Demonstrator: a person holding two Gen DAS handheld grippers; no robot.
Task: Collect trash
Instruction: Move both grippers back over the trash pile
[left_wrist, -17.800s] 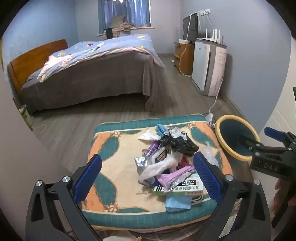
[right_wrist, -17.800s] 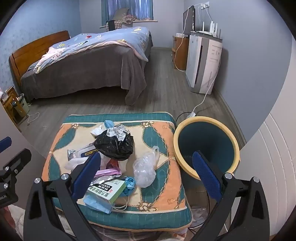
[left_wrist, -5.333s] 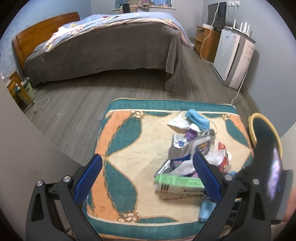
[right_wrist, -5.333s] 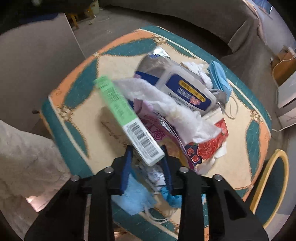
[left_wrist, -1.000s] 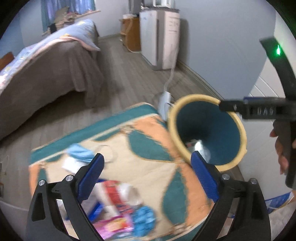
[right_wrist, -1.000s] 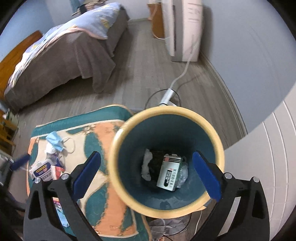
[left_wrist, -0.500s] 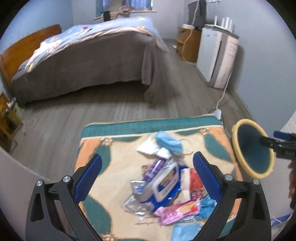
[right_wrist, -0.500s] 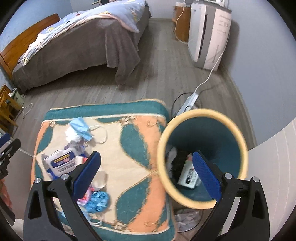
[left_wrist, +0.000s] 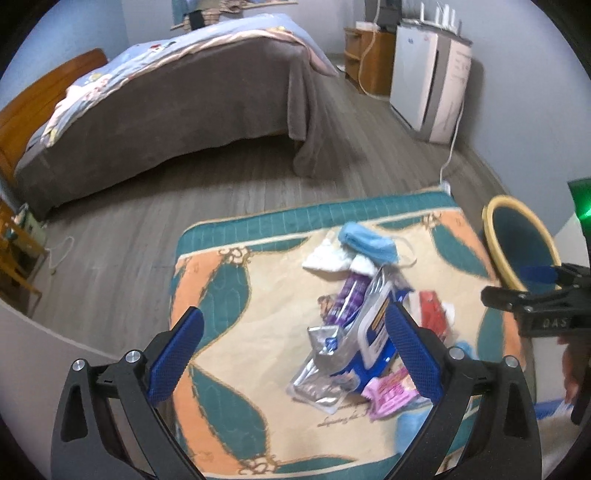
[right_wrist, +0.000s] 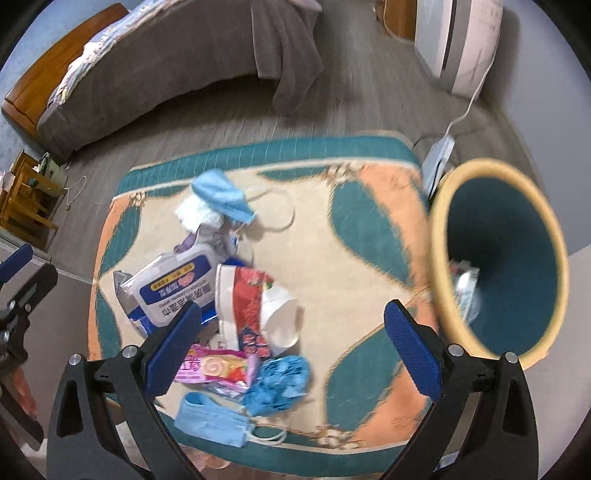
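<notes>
A pile of trash lies on a patterned cushion (left_wrist: 229, 295) (right_wrist: 369, 236): a wet-wipes pack (right_wrist: 175, 286) (left_wrist: 373, 328), a red wrapper (right_wrist: 245, 295), a pink snack wrapper (right_wrist: 218, 367) (left_wrist: 388, 393), blue face masks (right_wrist: 221, 194) (right_wrist: 210, 419) (left_wrist: 365, 240), a crumpled blue glove (right_wrist: 279, 378), white tissue (left_wrist: 327, 260) and a silver pouch (left_wrist: 321, 369). The yellow-rimmed teal bin (right_wrist: 498, 258) (left_wrist: 517, 243) stands right of the cushion with trash inside. My left gripper (left_wrist: 295, 358) is open and empty above the pile's left side. My right gripper (right_wrist: 291, 354) is open and empty above the pile's near side.
A bed with a grey cover (left_wrist: 166, 99) stands across the wood floor. A white appliance (left_wrist: 432, 77) with a cord and a power strip (right_wrist: 439, 151) sit near the right wall. A small wooden stand (right_wrist: 26, 195) is at the left.
Both grippers have moved down and closer to the cushion. The right view has swung left from the bin toward the trash pile. Both stay open and empty.
</notes>
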